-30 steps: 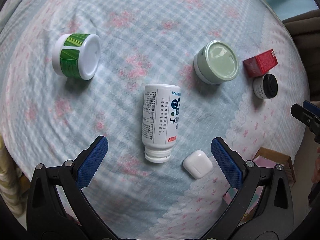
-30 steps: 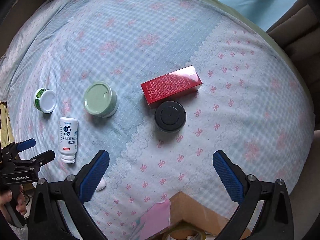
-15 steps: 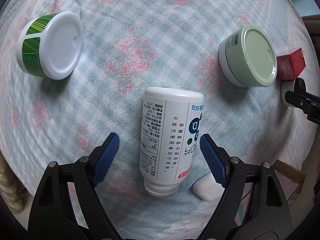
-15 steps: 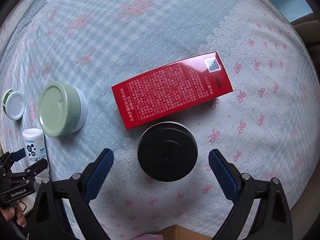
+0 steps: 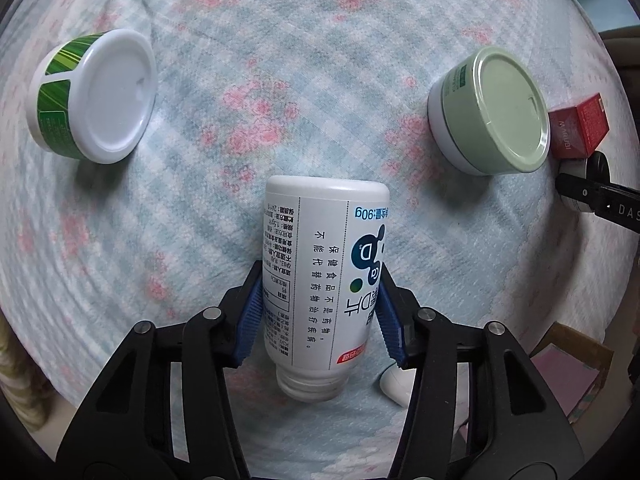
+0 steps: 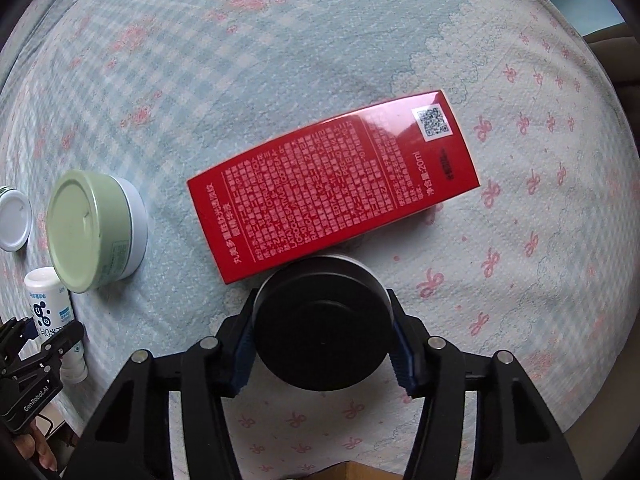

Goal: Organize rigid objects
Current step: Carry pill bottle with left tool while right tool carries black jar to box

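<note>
We find the left gripper clamped across a white bottle lying on the bed, long axis running away between the jaws. The right gripper's jaws are closing around a black jar beside a red box.

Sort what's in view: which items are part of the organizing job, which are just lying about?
In the job:
- white bottle, left gripper shut on it
- black jar, right gripper closing around it
- red box
- pale green tin
- green-labelled tub
- white earbud case, probably

Lying about:
- cardboard box off the cloth's edge
- patterned cloth
</note>
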`<state>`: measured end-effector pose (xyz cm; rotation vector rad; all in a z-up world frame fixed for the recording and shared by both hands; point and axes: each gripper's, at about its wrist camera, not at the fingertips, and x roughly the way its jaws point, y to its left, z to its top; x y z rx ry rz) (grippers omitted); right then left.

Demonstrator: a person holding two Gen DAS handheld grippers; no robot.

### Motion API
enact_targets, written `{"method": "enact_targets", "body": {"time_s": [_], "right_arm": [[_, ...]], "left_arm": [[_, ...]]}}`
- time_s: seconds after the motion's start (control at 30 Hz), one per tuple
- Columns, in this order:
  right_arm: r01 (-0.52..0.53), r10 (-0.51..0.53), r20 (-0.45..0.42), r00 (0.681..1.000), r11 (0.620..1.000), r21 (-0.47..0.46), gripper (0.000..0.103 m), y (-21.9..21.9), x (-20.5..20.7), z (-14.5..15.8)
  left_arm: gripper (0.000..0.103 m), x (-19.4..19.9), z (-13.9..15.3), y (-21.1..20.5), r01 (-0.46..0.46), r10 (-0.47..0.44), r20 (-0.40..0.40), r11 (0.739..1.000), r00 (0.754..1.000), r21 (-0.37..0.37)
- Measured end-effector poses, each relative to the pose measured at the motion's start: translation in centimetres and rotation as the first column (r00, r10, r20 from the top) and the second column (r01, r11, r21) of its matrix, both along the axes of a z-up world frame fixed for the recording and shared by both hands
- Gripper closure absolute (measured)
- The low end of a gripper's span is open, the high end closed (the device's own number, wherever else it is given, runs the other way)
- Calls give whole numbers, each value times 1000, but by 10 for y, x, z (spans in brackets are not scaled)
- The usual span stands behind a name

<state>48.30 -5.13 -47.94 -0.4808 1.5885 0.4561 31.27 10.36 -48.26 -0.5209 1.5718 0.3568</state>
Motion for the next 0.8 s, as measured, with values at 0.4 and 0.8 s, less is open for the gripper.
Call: {"method": "enact_targets", "body": {"time_s": [0.4,0.8], "right_arm": [[65,-67,15,998,994,90,51,-21,-26,52],[128,-151,103,983,972,197,51,-58,-74,148]], "left_arm": [[56,-13,45,9,23,-23,66,1000,998,-4],[56,-40,132,-3,111,-116,210,993,971,35]]}}
